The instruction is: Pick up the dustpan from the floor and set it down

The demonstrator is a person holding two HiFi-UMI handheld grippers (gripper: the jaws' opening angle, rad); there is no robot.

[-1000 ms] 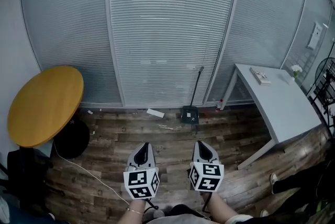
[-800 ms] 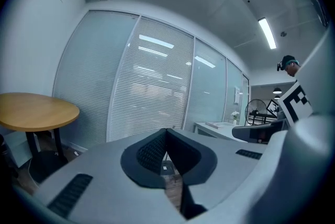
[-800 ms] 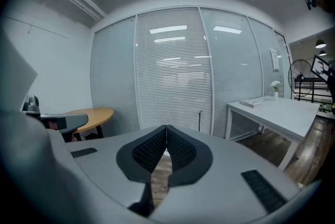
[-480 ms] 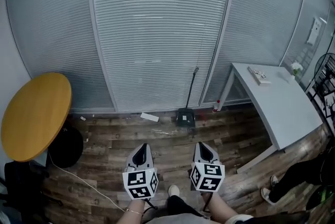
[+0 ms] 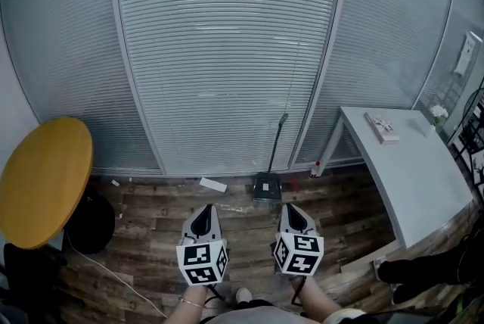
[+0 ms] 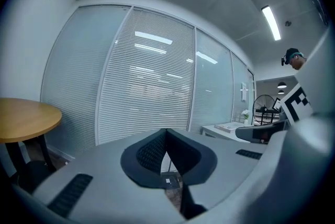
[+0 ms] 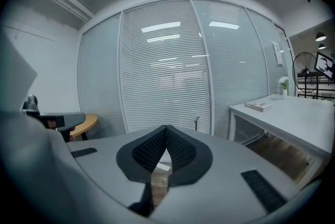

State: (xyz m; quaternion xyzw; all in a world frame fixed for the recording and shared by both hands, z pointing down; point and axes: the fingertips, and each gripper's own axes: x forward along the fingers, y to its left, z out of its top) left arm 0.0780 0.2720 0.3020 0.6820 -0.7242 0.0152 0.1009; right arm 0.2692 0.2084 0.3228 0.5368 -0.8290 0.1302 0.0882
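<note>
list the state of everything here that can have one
left gripper: shut, empty
right gripper: shut, empty
dustpan: standing on the floor, handle upright, not held
blinds: lowered
book: closed, flat on the white table

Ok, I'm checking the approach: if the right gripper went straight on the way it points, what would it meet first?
Probably the dustpan standing by the glass partition, or the floor just before it. The right gripper points slightly down, and depth is unclear.
</note>
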